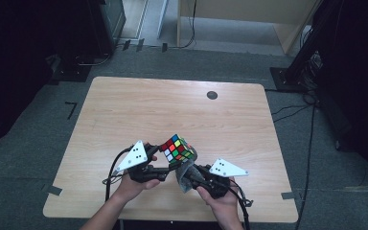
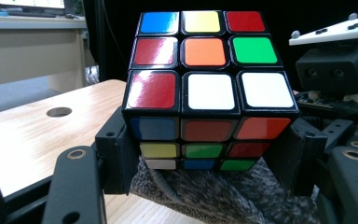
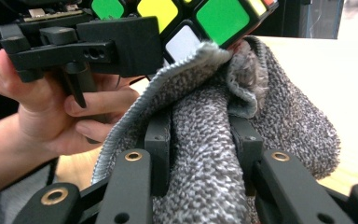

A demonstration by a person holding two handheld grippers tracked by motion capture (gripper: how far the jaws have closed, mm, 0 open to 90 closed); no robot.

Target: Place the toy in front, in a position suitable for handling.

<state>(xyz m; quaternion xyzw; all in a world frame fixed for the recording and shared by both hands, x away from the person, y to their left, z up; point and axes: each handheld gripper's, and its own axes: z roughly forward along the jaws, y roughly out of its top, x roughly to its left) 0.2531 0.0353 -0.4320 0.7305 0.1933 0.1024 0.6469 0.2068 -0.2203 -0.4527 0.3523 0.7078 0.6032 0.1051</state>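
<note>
Left gripper (image 1: 168, 168) pinches a puzzle cube (image 1: 178, 148), its two black jaws pressed against opposite sides of the cube's lower layers. The cube is held up off the table (image 1: 124, 115), over its near middle part, tilted in the high view. It is hard glossy plastic, black-framed, with rounded square stickers in red, white, orange, green, blue and yellow; the top face catches glare.

Right gripper (image 1: 186, 178) clamps a grey cloth (image 1: 188, 173), a fold of it squeezed between the jaws. The cloth is a coarse knit, flecked grey and white, soft and bunched, with a ribbed hem. It presses against the underside of the cube.

Table: pale wood-grain laminate, rounded corners, one round dark hole (image 1: 212, 95) near the far edge. Grey carpet floor around it.

Left gripper view: the cube (image 2: 205, 84) shows its mixed top and front faces in detail, the cloth (image 2: 223, 196) beneath it, and the other gripper's housing at the right edge.

Right gripper view: shows the cloth's weave (image 3: 205, 154) close up, its hem touching a white sticker of the cube (image 3: 191, 23), and the person's left hand (image 3: 51, 112) curled around the left gripper's handle.

High view: gives the position over the table and both grey three-cornered plates.
</note>
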